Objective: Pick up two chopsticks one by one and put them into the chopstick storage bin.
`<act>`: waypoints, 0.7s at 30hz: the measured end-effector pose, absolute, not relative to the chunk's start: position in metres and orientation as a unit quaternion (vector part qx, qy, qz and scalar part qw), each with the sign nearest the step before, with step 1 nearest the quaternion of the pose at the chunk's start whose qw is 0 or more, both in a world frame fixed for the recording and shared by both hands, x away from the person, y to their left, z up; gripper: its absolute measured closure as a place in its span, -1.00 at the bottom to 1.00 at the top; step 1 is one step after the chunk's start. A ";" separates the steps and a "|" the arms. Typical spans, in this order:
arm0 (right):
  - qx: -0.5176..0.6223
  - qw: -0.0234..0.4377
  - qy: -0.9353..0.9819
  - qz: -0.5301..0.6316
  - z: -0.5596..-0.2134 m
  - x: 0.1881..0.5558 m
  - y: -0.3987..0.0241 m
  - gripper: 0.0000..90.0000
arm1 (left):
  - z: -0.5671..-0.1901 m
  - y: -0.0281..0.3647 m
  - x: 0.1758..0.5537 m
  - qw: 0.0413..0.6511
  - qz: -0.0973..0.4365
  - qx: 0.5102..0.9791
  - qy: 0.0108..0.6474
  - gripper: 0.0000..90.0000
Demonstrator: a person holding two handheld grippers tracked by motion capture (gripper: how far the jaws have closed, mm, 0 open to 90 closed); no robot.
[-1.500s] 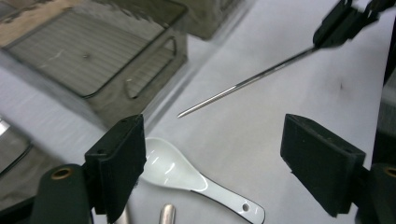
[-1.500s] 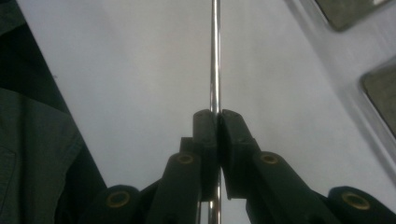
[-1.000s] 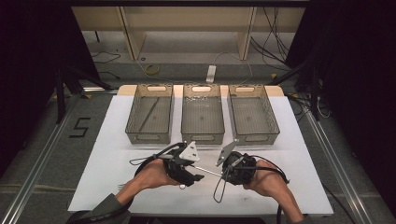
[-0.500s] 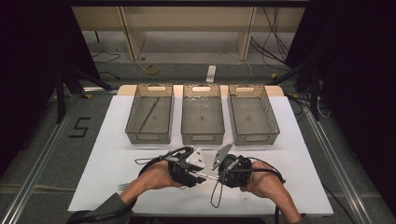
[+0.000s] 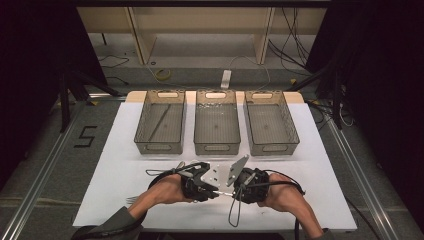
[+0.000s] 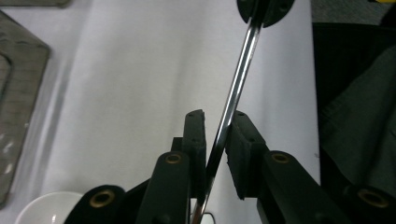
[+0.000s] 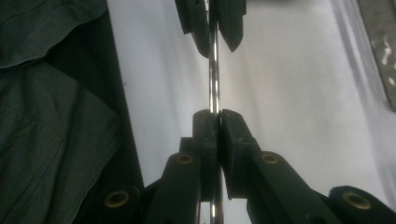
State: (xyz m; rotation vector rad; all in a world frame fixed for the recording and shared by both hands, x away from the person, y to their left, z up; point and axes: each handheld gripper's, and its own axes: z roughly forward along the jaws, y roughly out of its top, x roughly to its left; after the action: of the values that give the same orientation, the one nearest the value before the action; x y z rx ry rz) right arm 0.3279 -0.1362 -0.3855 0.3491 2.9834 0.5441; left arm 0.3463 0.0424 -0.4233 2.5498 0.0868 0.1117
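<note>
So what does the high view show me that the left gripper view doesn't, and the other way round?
The high view takes in the full row of three bins on the white table and the cables on the floor behind it. The left gripper view looks closely along the left gripper, whose jaws have just been closing with the shiny metal rod between them, and catches a white bowl at its lower left. Both share the rod, the right gripper clamped on it, and the table.

Lab: rail-framed table (image 5: 125, 170), floor cables (image 5: 292, 30)
</note>
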 end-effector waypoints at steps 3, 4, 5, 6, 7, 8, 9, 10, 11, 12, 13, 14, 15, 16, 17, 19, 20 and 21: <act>0.109 0.038 0.976 0.184 -0.387 0.329 -0.137 0.86 | -0.425 0.043 0.343 0.281 0.029 0.959 0.011 0.86; 0.115 0.044 0.974 0.192 -0.386 0.330 -0.140 0.80 | -0.425 0.043 0.342 0.283 0.023 0.959 0.009 0.89; 0.115 0.044 0.974 0.192 -0.386 0.330 -0.140 0.80 | -0.426 0.043 0.341 0.281 0.025 0.959 0.010 0.89; 0.116 0.046 0.972 0.199 -0.385 0.332 -0.141 0.76 | -0.426 0.043 0.342 0.278 0.026 0.960 0.012 0.89; 0.118 0.046 0.971 0.204 -0.383 0.332 -0.143 0.62 | -0.426 0.044 0.342 0.271 0.027 0.962 0.012 0.90; 0.132 0.046 0.967 0.215 -0.378 0.333 -0.147 0.49 | -0.426 0.045 0.344 0.270 0.030 0.962 0.016 0.90; 0.132 0.046 0.967 0.215 -0.378 0.333 -0.147 0.49 | -0.426 0.047 0.345 0.277 0.031 0.960 0.029 0.90; 0.144 0.055 0.961 0.230 -0.374 0.333 -0.151 0.38 | -0.426 0.049 0.347 0.276 0.033 0.960 0.037 0.90; 0.144 0.055 0.961 0.230 -0.374 0.333 -0.151 0.38 | -0.426 0.051 0.349 0.277 0.036 0.959 0.045 0.90; 0.159 0.058 0.954 0.249 -0.371 0.334 -0.155 0.24 | -0.425 0.053 0.351 0.280 0.040 0.958 0.054 0.90; 0.159 0.058 0.954 0.249 -0.371 0.334 -0.155 0.24 | -0.424 0.056 0.352 0.285 0.041 0.956 0.064 0.90; 0.176 0.063 0.947 0.261 -0.370 0.336 -0.158 0.13 | -0.422 0.060 0.356 0.287 0.049 0.953 0.079 0.90; 0.176 0.063 0.947 0.261 -0.370 0.336 -0.158 0.13 | -0.422 0.060 0.356 0.287 0.049 0.953 0.079 0.90; 0.191 0.070 0.939 0.277 -0.370 0.338 -0.161 0.10 | -0.420 0.064 0.359 0.290 0.052 0.951 0.096 0.90; 0.191 0.070 0.939 0.277 -0.370 0.338 -0.161 0.10 | -0.420 0.064 0.359 0.290 0.052 0.951 0.096 0.90; 0.204 0.070 0.933 0.289 -0.370 0.340 -0.163 0.03 | -0.420 0.067 0.362 0.292 0.056 0.949 0.110 0.90; 0.216 0.077 0.927 0.297 -0.371 0.341 -0.165 -0.03 | -0.419 0.069 0.363 0.293 0.056 0.947 0.118 0.90; 0.216 0.077 0.927 0.297 -0.371 0.341 -0.165 -0.03 | -0.419 0.071 0.365 0.293 0.057 0.946 0.125 0.90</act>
State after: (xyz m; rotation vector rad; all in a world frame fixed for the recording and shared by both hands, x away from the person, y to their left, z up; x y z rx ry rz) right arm 0.3414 -0.1647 -0.3707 0.6481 2.7782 0.8892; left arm 0.3649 0.0707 -0.4191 2.5202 0.3317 0.1531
